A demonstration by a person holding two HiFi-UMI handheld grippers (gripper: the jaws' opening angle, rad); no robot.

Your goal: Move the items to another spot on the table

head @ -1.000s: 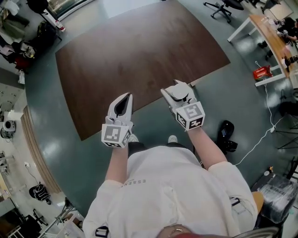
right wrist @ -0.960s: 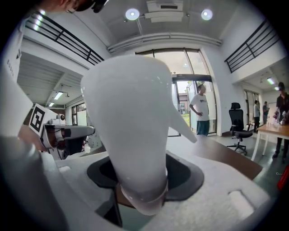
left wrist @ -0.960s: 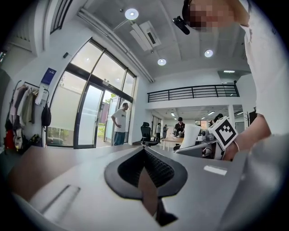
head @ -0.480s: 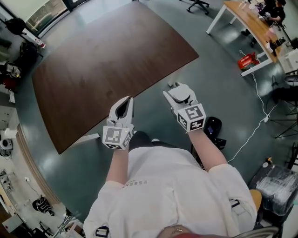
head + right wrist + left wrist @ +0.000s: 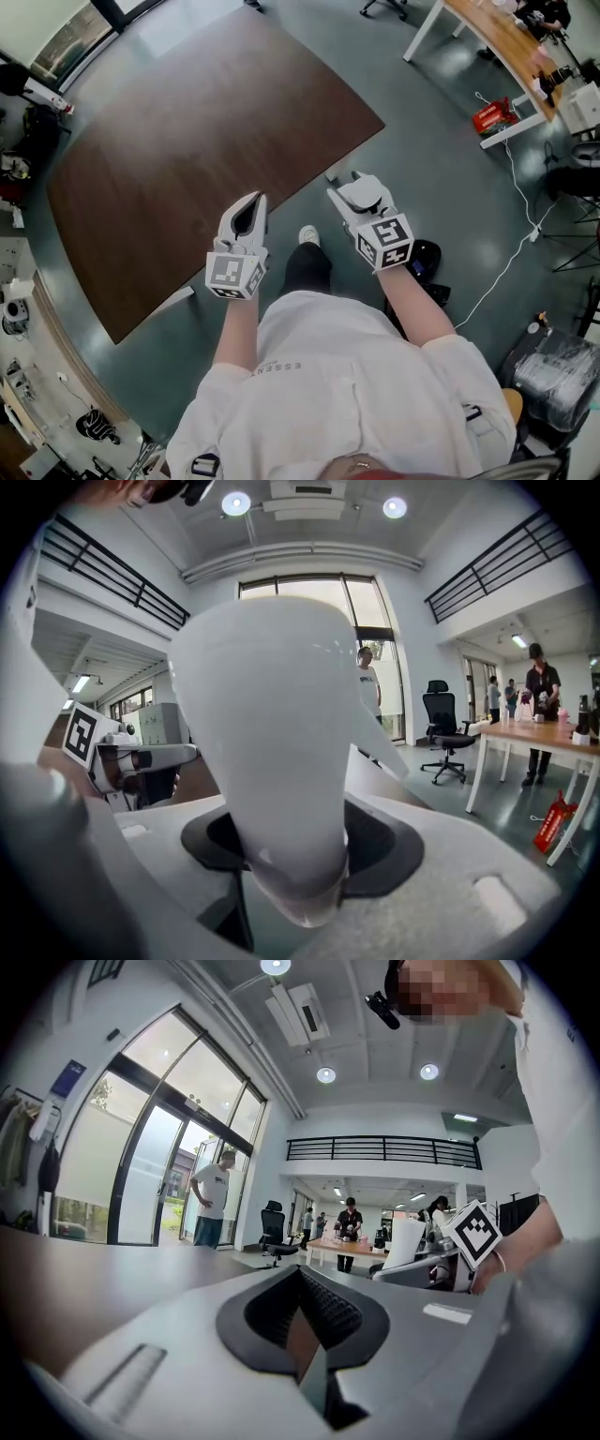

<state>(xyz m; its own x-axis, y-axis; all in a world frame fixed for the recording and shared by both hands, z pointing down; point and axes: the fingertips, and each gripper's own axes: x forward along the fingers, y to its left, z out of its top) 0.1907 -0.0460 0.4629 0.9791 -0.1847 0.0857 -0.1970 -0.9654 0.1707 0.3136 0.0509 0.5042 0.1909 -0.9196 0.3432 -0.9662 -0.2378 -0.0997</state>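
Dark brown table, grey-green floor, white cup — black-and-white square markers.

I'm looking down on a dark brown tabletop standing on a grey-green floor. On that floor lie a white cable, a red item beside a lighter desk, and a black object.
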